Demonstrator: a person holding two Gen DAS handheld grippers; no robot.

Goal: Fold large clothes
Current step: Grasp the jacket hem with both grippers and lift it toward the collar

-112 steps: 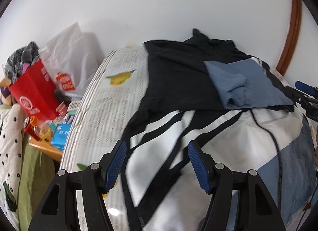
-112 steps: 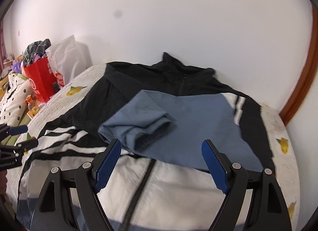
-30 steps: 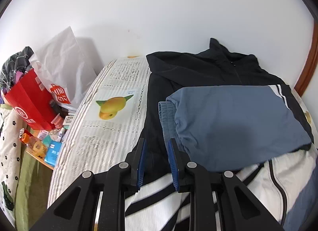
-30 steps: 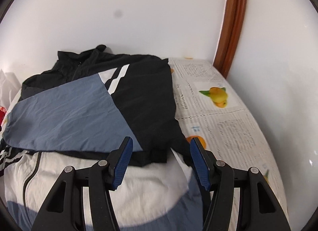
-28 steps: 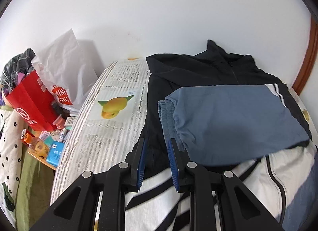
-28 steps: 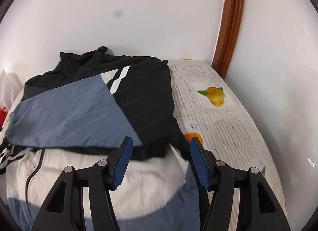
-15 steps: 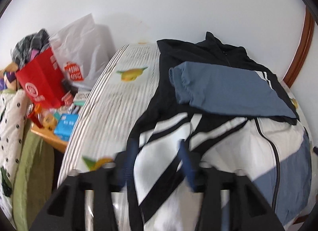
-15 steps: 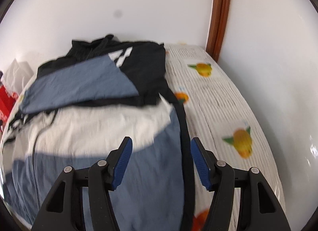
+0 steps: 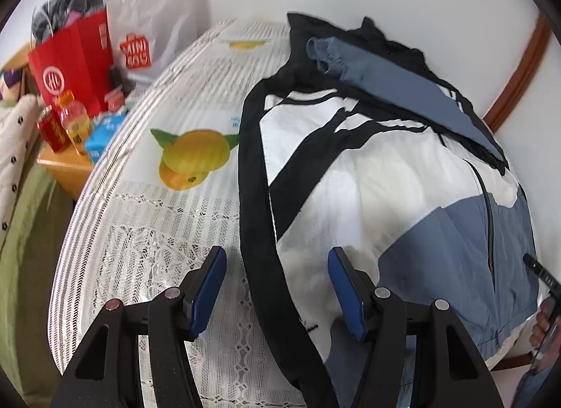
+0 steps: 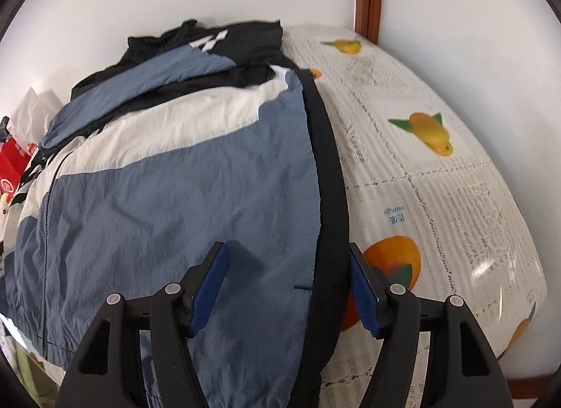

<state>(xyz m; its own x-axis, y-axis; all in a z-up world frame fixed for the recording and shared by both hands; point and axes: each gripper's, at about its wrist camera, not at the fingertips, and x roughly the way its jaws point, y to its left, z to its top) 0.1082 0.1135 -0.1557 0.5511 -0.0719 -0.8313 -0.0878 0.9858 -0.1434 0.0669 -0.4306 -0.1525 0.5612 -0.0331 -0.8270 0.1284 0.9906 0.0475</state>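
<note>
Left gripper (image 9: 277,289) wide, nothing held, hovers at near edge over jacket (image 9: 368,176) black side band. Right gripper (image 10: 289,289) wide too, over jacket's blue hem panel and black band on opposite side. Jacket spread flat on table (image 9: 157,204) with fruit-print cloth, blue sleeve (image 9: 403,82) folded across chest. Far left past table edge: red bag (image 9: 73,61), white bag (image 9: 150,22).

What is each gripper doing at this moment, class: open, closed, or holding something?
Left gripper: open, holding nothing, its fingers either side of the jacket's black side edge.
Right gripper: open, holding nothing, over the jacket's other side edge.
</note>
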